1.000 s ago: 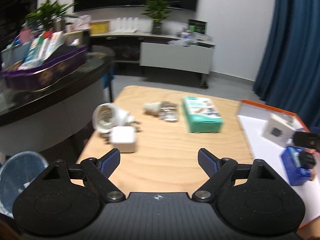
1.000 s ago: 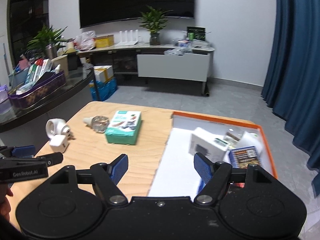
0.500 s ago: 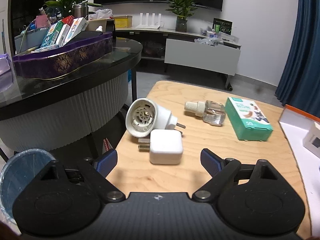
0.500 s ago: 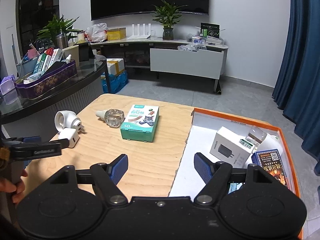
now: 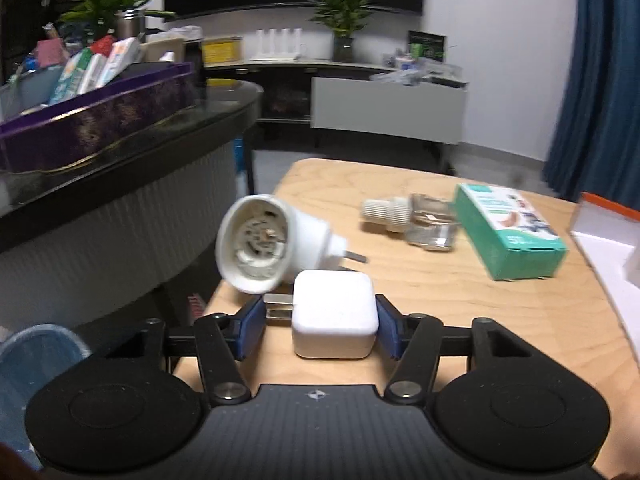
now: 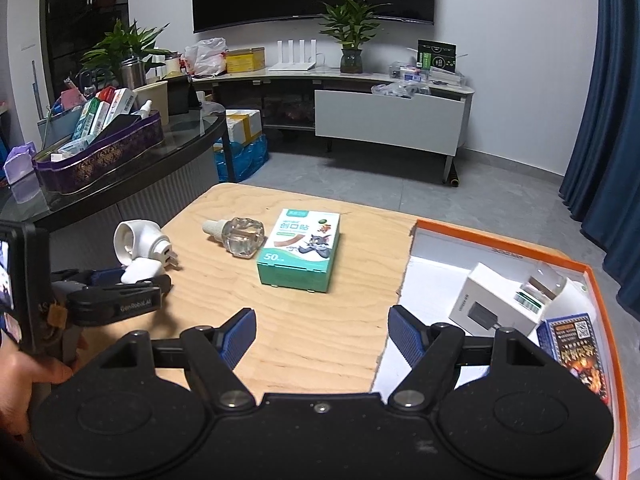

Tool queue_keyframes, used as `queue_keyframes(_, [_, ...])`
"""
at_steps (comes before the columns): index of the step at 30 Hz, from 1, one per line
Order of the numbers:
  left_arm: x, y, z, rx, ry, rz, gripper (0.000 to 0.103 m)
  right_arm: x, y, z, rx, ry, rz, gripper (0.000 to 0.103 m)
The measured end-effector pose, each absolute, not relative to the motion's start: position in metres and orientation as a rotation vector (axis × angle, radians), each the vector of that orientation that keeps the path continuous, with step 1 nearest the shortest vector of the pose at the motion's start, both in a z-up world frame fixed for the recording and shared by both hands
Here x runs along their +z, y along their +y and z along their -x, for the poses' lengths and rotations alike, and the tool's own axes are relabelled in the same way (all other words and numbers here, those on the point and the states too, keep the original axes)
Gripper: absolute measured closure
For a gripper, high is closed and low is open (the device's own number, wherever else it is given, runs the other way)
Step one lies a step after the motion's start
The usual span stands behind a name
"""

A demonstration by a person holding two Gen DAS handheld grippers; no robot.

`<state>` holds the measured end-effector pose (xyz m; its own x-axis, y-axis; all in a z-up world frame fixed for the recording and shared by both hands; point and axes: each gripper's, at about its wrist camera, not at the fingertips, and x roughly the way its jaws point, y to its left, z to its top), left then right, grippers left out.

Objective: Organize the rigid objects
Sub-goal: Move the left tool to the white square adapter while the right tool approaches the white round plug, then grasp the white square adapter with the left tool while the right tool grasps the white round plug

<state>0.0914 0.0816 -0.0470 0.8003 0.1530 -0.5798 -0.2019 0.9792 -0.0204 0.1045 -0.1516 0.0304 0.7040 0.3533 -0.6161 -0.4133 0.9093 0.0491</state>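
Note:
A white square charger (image 5: 334, 314) lies at the left edge of the wooden table (image 5: 460, 312), prongs pointing left. My left gripper (image 5: 320, 330) has its blue pads on both sides of it: the right pad touches its side, the left pad sits at the prongs. The charger also shows in the right wrist view (image 6: 141, 270). A white round plug-in heater (image 5: 272, 244), a clear refill bottle (image 5: 416, 220) and a green bandage box (image 5: 508, 232) lie further back. My right gripper (image 6: 322, 334) is open and empty above the table's front.
An orange-rimmed white tray (image 6: 596, 292) at the right holds a white box (image 6: 496, 300), a clear item and a blue card pack (image 6: 576, 344). A dark glass counter (image 5: 120, 144) with a purple bin stands left. A blue bin (image 5: 36, 360) sits below.
My left gripper moved forward and closed around the white charger, which now sits between its pads. The right gripper stayed open and shifted slightly.

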Motion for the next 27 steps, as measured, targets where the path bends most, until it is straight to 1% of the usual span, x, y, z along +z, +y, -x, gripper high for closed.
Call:
queue_keyframes(3, [-0.044,0.076,-0.082,0.183,0.608,0.068,0.045,0.031,-0.143,-0.106,0.447,0.673,0.1,0.017])
queue_keyframes(8, [-0.03,0.078,-0.062,0.186,0.633,0.139,0.045,0.034,-0.121,-0.11,0.544,0.677,0.103,0.016])
queue_keyframes(14, [-0.007,0.094,-0.029,0.249,0.595,0.174,0.045,0.036,-0.065,-0.124,0.746,0.69,0.086,0.012])
queue_keyframes(15, [-0.004,0.097,-0.024,0.273,0.583,0.162,0.044,0.036,-0.055,-0.127,0.768,0.688,0.08,0.007])
queue_keyframes(18, [0.0,0.106,-0.016,0.331,0.555,0.155,0.044,0.034,-0.021,-0.136,0.838,0.684,0.071,0.005])
queue_keyframes(21, [-0.001,0.116,-0.013,0.361,0.538,0.184,0.044,0.029,0.013,-0.145,0.882,0.677,0.13,0.004])
queue_keyframes(27, [-0.004,0.126,-0.013,0.365,0.534,0.24,0.044,0.011,0.064,-0.167,0.899,0.688,0.264,0.003])
